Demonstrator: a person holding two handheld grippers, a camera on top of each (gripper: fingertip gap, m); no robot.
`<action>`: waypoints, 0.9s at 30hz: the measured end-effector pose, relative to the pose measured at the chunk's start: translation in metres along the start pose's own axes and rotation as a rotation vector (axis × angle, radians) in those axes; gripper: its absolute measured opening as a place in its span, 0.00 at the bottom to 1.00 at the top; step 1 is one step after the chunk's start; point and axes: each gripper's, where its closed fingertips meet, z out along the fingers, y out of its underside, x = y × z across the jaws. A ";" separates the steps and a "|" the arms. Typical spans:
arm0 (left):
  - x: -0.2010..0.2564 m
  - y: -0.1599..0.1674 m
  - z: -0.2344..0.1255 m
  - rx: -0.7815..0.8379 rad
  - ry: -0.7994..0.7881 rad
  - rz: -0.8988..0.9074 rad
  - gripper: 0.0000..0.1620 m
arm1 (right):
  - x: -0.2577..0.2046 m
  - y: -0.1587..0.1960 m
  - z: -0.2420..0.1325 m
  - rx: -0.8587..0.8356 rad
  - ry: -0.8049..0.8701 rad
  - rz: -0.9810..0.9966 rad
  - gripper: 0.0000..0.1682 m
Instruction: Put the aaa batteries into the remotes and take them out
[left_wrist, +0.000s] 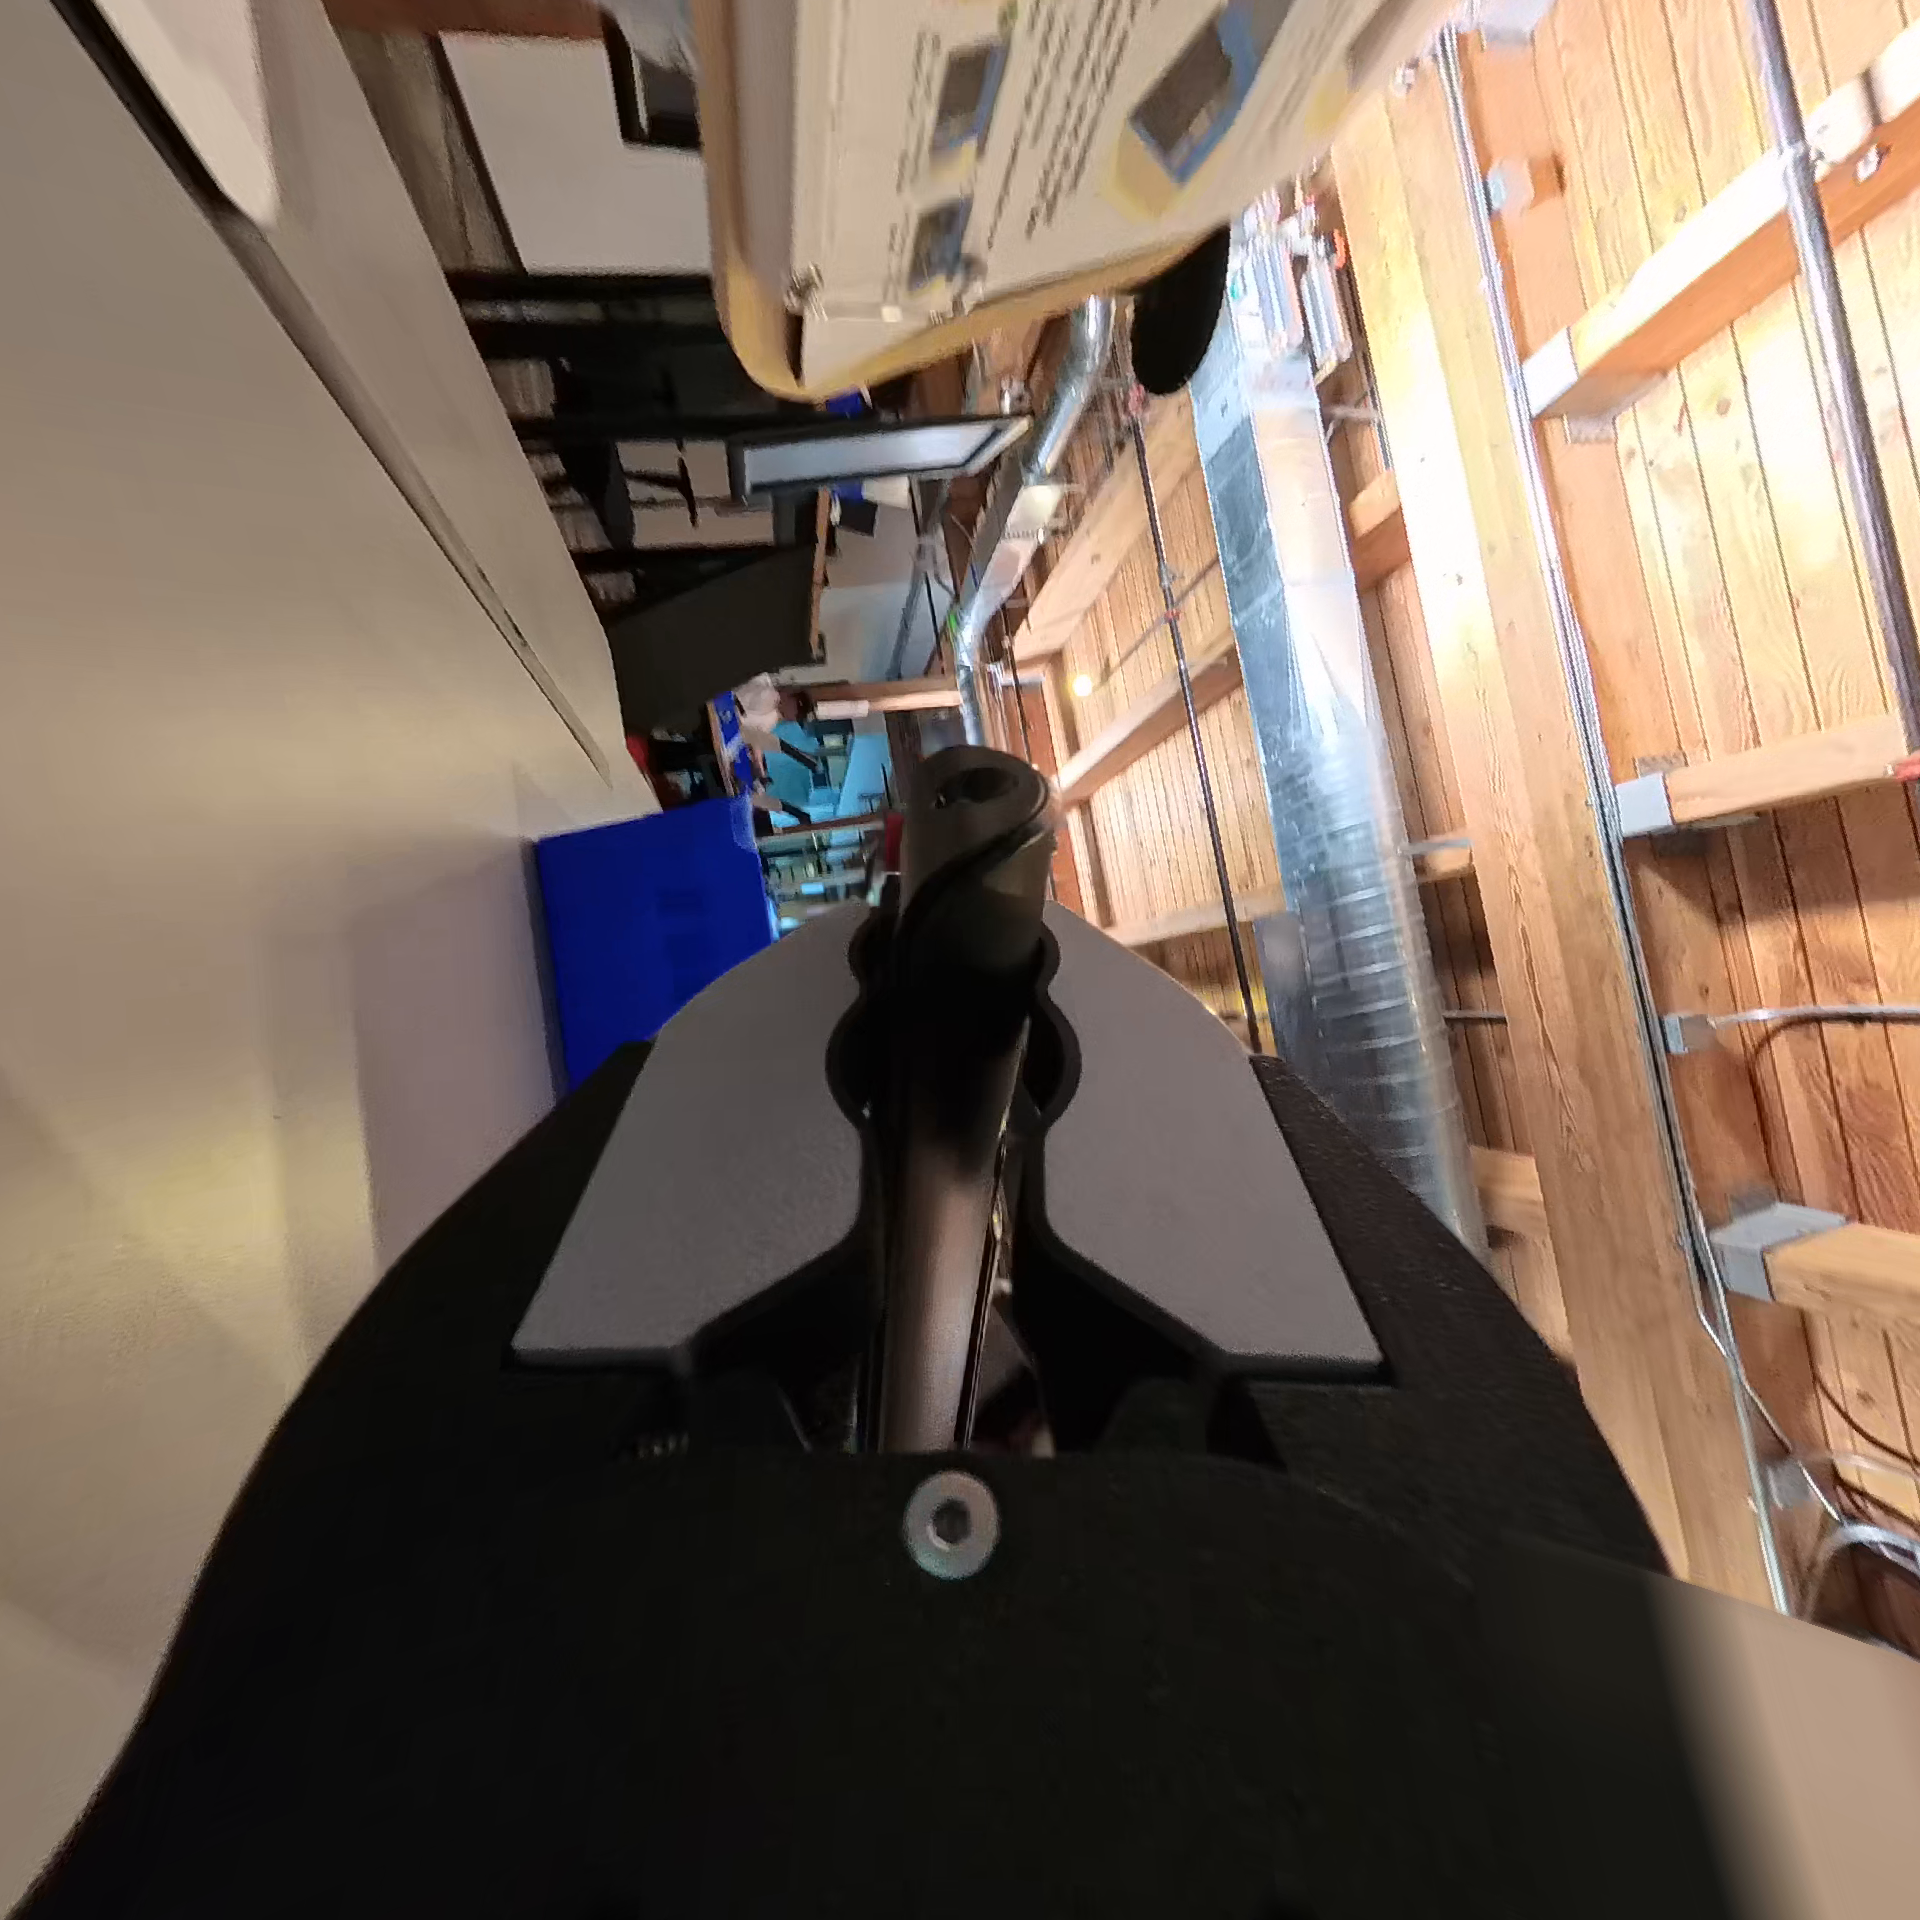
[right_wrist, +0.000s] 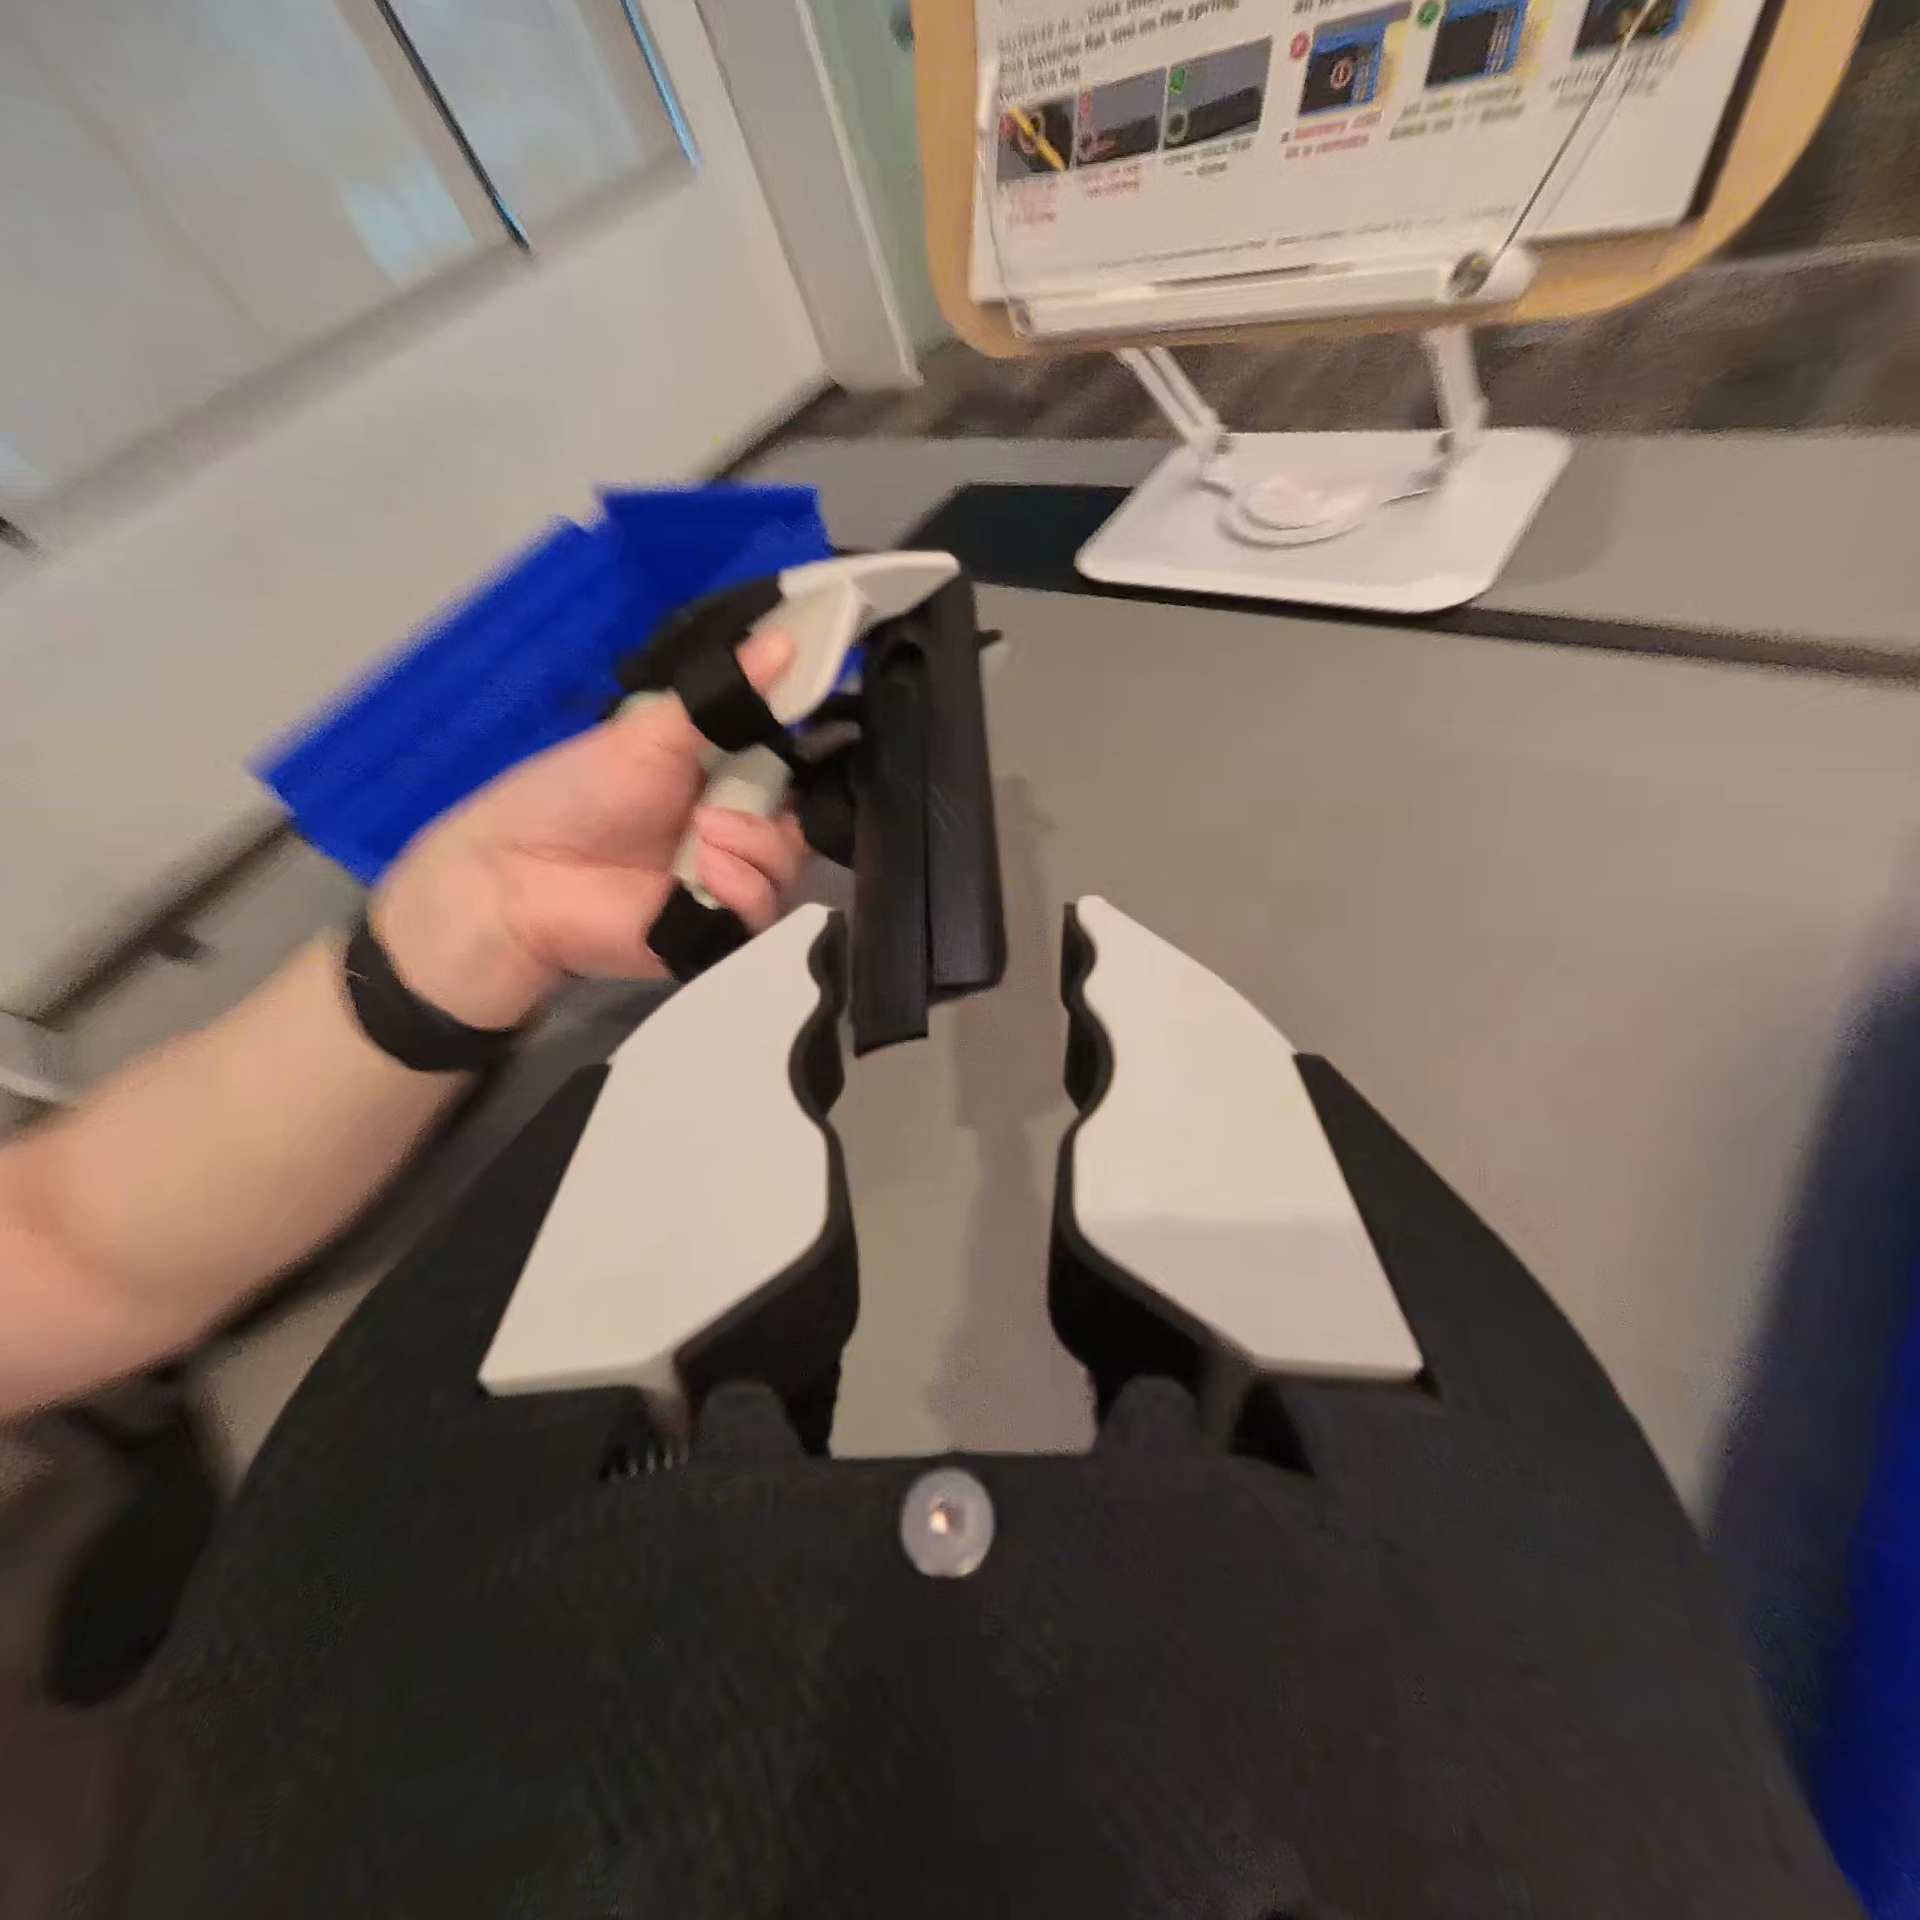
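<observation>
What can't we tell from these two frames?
- Batteries: none visible in either view; whether the remote holds any is hidden, since its compartment faces away or is blurred.
- Remote's buttons: left wrist view shows it end-on, clamped in the left tool.
- Blue bin: contents smeared by motion blur.
- Table: near part hidden behind the open right tool.
- Instruction sheet: cut off by top edge.

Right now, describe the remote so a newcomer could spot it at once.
Start at the white tilted document stand on the grey table. Nearer, the left gripper clamps a long black remote, held upright in the air. It is the only slim black bar, unlike the blue bin behind.
</observation>
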 end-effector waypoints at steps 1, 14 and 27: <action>0.002 0.008 0.003 -0.038 0.011 0.000 0.14 | -0.001 0.001 -0.001 0.018 -0.077 0.079 0.26; 0.014 0.065 0.016 -0.256 0.029 0.068 0.15 | -0.006 0.042 0.017 -0.203 -0.214 0.224 0.35; 0.016 0.079 0.019 -0.319 0.059 0.042 0.15 | -0.001 0.048 0.019 -0.231 -0.190 0.245 0.33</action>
